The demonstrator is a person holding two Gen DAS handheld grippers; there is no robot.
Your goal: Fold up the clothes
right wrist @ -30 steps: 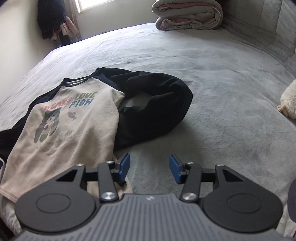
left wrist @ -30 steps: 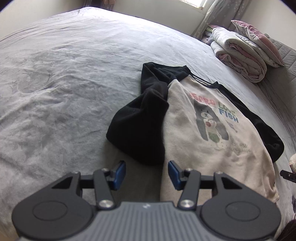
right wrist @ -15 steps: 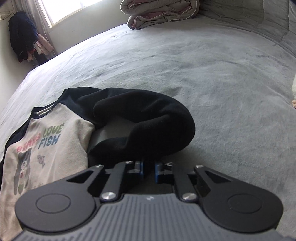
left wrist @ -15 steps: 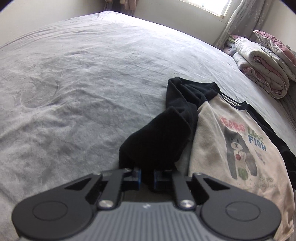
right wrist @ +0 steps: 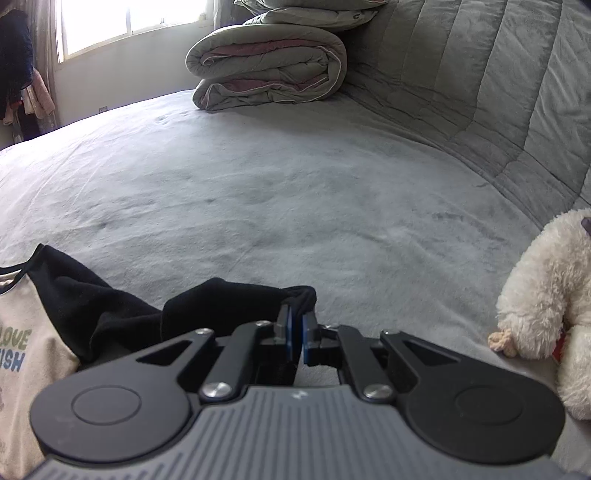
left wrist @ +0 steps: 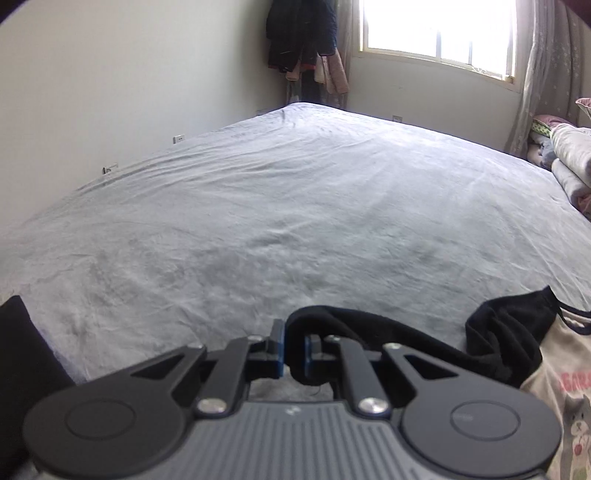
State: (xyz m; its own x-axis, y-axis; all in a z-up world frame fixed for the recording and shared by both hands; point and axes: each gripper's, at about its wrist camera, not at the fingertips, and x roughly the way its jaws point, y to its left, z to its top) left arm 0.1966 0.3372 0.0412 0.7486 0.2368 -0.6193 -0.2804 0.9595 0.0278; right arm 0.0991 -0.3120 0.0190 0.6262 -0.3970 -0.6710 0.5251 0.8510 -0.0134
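A wide grey bed fills both views. On the right side of it, close to the right gripper, sits a white plush toy; this is the nearest thing that stands in the way there. Farther back a rolled quilt lies against the padded headboard. In the left view, coats hang in the corner beside the window, and folded bedding lies at the far right edge.

The shirt, cream with black sleeves, lies between the two grippers. The left gripper is clamped on the cuff of the left sleeve. The right gripper is clamped on the right sleeve.

In front of the left gripper the bed is bare up to the wall. Ahead of the right gripper it is bare up to the quilt.
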